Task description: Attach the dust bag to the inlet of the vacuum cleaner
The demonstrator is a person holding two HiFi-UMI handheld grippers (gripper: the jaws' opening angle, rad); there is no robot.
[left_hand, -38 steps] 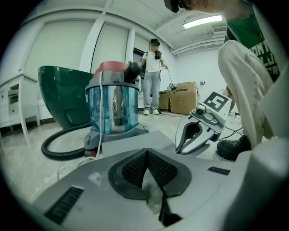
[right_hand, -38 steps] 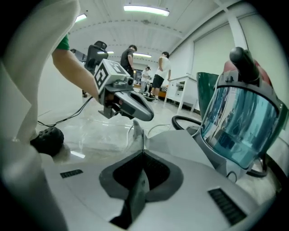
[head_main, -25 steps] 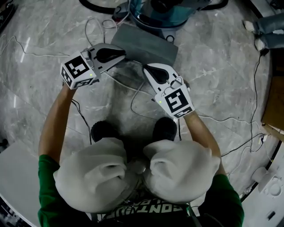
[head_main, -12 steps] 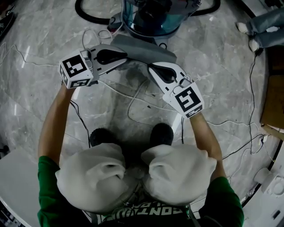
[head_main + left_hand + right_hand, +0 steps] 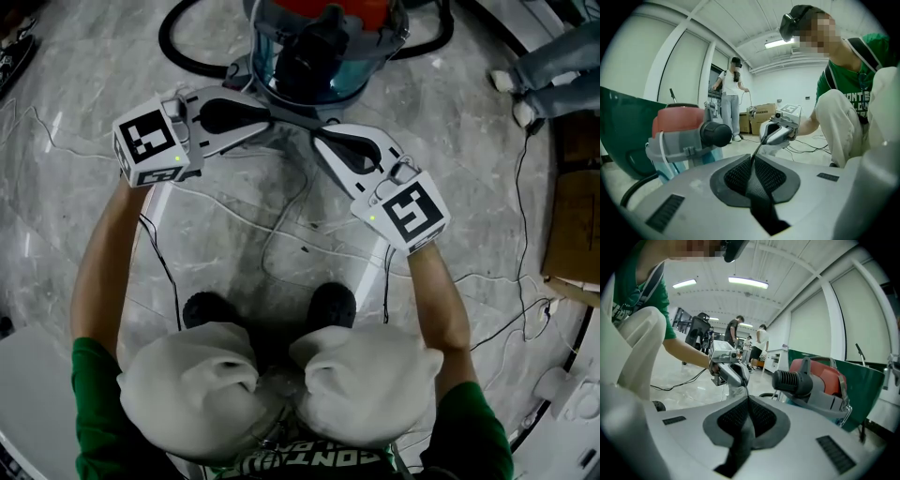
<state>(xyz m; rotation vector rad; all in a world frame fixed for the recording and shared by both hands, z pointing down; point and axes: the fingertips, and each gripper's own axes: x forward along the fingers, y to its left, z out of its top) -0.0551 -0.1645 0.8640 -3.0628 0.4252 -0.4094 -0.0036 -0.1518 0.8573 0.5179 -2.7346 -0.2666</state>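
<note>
One grey dust bag [image 5: 286,119] hangs stretched between two grippers: the left gripper [image 5: 265,111] and the right gripper [image 5: 319,141] each have their jaws pinched together on its edge. It sits at 12 o'clock from the person's two shoes [image 5: 333,305], just beside the one vacuum cleaner [image 5: 314,56], near its black inlet [image 5: 787,379].

On the floor [image 5: 75,84], the vacuum cleaner [image 5: 319,56] stands ahead of the person's shoes [image 5: 330,305]. Just before it the dust bag [image 5: 292,118], apparently edge-on, stretches between the left tongs [image 5: 270,109] at its left end and the right tongs [image 5: 319,139] at its right.
</note>
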